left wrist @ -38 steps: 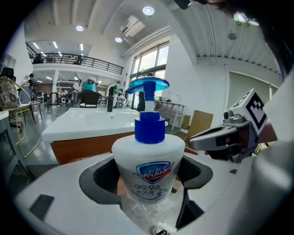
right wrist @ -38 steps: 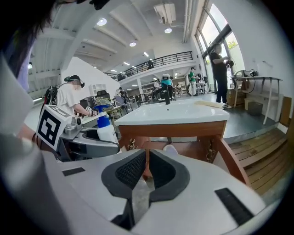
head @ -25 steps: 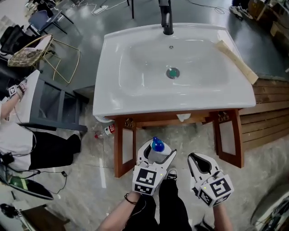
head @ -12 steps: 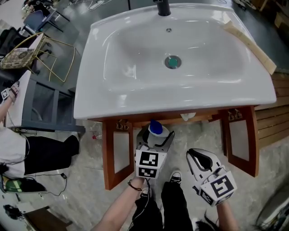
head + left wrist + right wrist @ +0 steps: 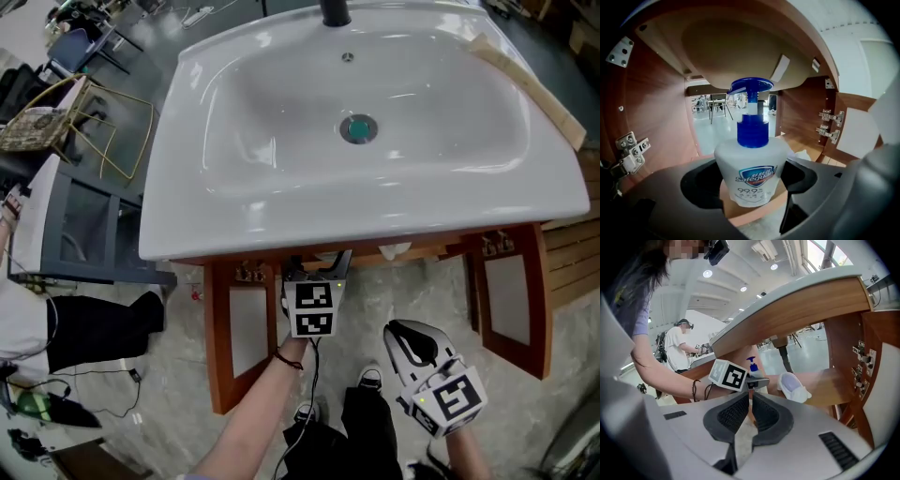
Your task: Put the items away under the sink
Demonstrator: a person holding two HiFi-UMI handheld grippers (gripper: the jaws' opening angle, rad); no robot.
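A white soap bottle (image 5: 751, 173) with a blue pump stands upright between the jaws of my left gripper (image 5: 751, 186), which is shut on its body. Bottle and gripper are inside the wooden cabinet under the white sink (image 5: 234, 216); the bottle's base is at the front edge of the wooden shelf (image 5: 754, 213). In the head view only the left gripper's (image 5: 314, 279) rear and marker cube show; the sink rim hides the bottle. The right gripper view shows the bottle (image 5: 752, 365) from the side. My right gripper (image 5: 411, 339) hangs outside the cabinet, lower right, shut and empty.
A white crumpled item (image 5: 792, 386) lies on the shelf to the right of the bottle. Metal door hinges (image 5: 828, 126) sit on the cabinet's right wall. A wooden plank (image 5: 530, 89) rests on the sink's right rim. A seated person (image 5: 37, 309) and a chair (image 5: 56, 117) are at left.
My left gripper has moved forward with the bottle, going under the sink rim into the cabinet; the bottle is now hidden in the head view. The right gripper has barely moved.
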